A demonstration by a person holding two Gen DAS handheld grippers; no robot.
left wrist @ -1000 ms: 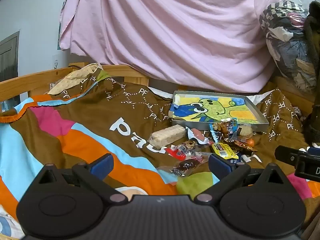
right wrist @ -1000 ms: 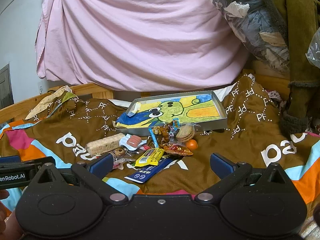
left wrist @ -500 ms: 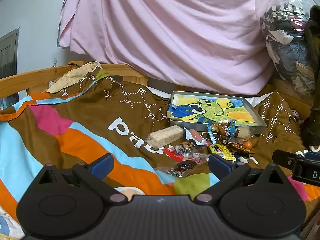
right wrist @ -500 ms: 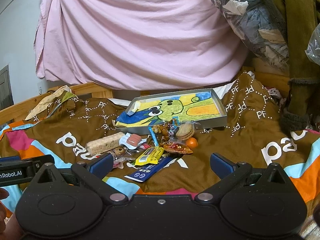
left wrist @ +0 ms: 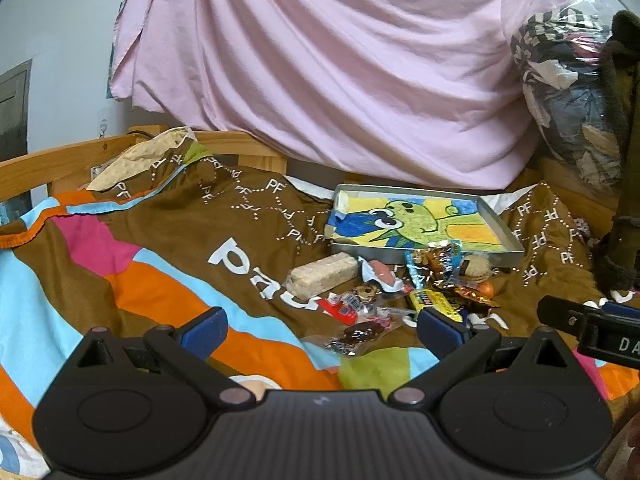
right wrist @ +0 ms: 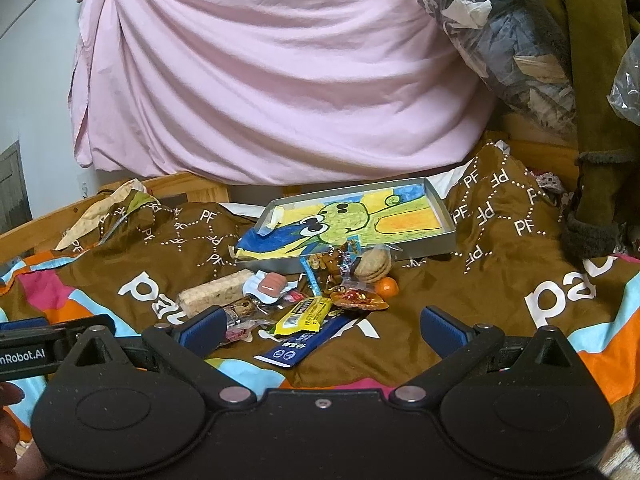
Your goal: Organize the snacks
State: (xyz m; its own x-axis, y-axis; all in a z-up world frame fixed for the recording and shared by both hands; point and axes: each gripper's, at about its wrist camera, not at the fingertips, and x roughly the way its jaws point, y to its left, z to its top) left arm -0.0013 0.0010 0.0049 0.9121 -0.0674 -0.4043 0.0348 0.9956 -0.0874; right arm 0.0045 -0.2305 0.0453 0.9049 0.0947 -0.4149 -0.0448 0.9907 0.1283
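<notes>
Snacks [right wrist: 304,300] all piled on the brown blanket [right wrist: 460,320] on the bed, touching the front edge of the metal tray [right wrist: 436,200] with the cartoon drawing. Left tool [left wrist: 320,326] and right tool [right wrist: 320,326] both spread wide, holding nothing, hovering short of the pile.

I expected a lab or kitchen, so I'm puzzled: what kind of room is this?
Most likely a bedroom. The snacks lie on a colourful blanket spread over a wooden bed frame, a pink sheet hangs behind, and bagged bedding is piled at the side.
</notes>
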